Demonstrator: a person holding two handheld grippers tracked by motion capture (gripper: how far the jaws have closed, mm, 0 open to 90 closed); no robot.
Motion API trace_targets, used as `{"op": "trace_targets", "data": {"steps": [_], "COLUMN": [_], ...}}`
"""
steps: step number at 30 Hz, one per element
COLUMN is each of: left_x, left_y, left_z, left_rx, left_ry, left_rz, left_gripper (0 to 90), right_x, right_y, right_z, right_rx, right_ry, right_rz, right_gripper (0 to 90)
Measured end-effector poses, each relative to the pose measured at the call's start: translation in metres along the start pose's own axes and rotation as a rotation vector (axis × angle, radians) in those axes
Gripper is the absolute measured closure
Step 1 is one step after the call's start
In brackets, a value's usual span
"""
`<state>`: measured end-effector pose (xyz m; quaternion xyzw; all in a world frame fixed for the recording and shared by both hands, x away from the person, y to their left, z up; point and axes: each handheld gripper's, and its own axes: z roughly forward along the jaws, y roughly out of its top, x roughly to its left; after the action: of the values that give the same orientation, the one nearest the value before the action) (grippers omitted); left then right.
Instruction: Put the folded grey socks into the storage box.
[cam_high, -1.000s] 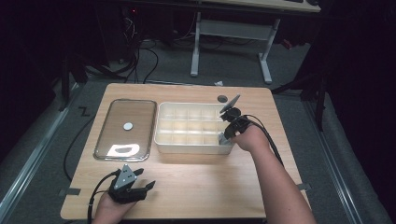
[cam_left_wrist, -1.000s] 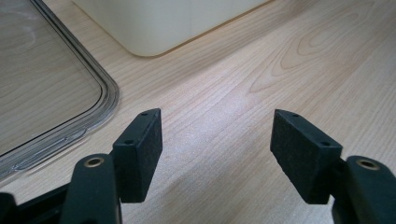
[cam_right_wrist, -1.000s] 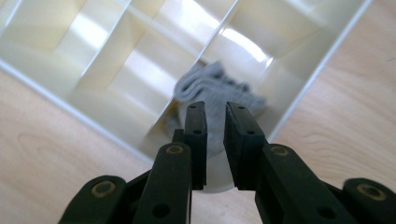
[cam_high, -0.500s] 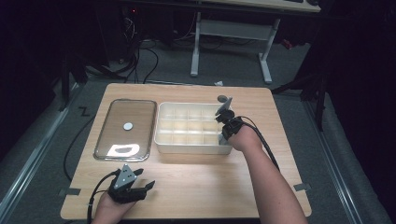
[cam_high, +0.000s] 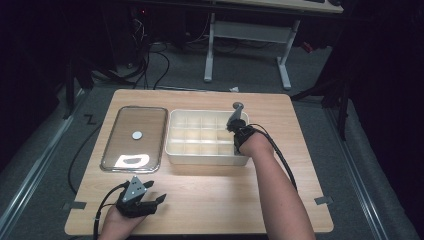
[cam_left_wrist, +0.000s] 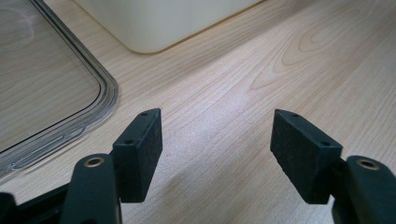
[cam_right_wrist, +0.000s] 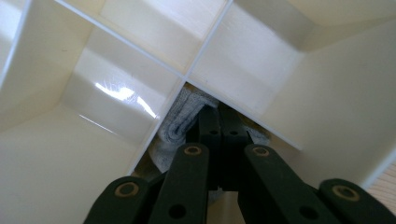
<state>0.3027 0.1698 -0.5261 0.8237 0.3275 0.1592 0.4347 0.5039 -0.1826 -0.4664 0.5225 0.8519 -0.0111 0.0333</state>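
The right gripper (cam_high: 236, 134) reaches down into the cream divided box (cam_high: 175, 150) at its right end, in a compartment against the right wall, and its jaws are closed tight on a rolled grey cloth (cam_right_wrist: 180, 123) that sits in the bottom of that compartment — in the right gripper view the cloth bulges out to the left of the pinched tips, against the white divider. The jaws have just been closing, with the cloth between them. The left gripper (cam_high: 159, 199) rests on the wooden table (cam_high: 225, 200) in front of the box's left corner, jaws spread wide with nothing between them — just beside the clear lid (cam_high: 135, 137) lying left of the box.
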Motion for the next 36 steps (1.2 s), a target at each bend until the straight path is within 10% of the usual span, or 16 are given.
{"op": "trace_targets", "data": {"steps": [19, 36], "left_x": [0.000, 0.001], "left_y": [0.001, 0.000], "left_z": [0.001, 0.001], "left_rx": [0.003, 0.004], "left_ry": [0.002, 0.005], "left_rz": [0.001, -0.006], "left_gripper": [34.5, 33.8], "right_x": [-0.002, -0.005], "right_y": [-0.010, -0.045], "right_z": [-0.012, -0.057], "right_rx": [-0.056, -0.317], "right_ry": [-0.005, 0.015], "right_rz": [0.011, 0.014], "right_gripper": [84.4, 63.7]}}
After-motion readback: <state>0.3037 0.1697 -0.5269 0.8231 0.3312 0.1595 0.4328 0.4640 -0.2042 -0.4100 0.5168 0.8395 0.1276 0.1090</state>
